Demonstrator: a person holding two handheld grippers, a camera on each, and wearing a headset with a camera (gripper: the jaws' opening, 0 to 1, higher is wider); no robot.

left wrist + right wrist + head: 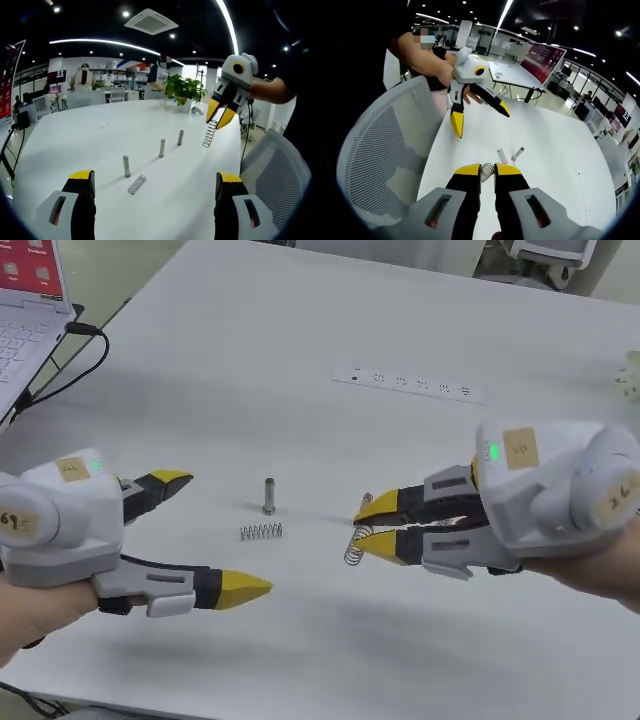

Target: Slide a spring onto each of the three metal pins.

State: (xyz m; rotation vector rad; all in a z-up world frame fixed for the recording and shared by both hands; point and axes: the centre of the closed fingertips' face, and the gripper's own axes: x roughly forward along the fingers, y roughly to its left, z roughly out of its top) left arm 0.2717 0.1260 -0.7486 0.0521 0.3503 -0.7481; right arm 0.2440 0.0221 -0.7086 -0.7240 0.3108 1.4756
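The left gripper (207, 533) is hovering low over the near part of the white table (330, 640), on the person's left. Its yellow-tipped jaws are standing wide apart with nothing between them. Just past its tips a loose spring (261, 531) is lying flat on the table. The near pin (269, 495) is standing upright right behind that spring, close to it but not touching. Across from the left gripper, the right gripper (381, 526) is pointing back toward it. Its jaws are pressing together on one end of the held spring (354, 551), which is hanging down from the tips. Whether the lower end is touching the table cannot be told. In the left gripper view the pins are standing in a row running away from the camera, with the middle pin (162, 148) beyond the near one and the far pin (180, 137) last. All three are bare, and the held spring is hanging just beside the far one. A mesh chair (385, 150) is showing at the table's edge in the right gripper view. Farther back a white power strip (410, 385) is lying across the table. An open laptop (25, 300) is sitting at the far left corner.
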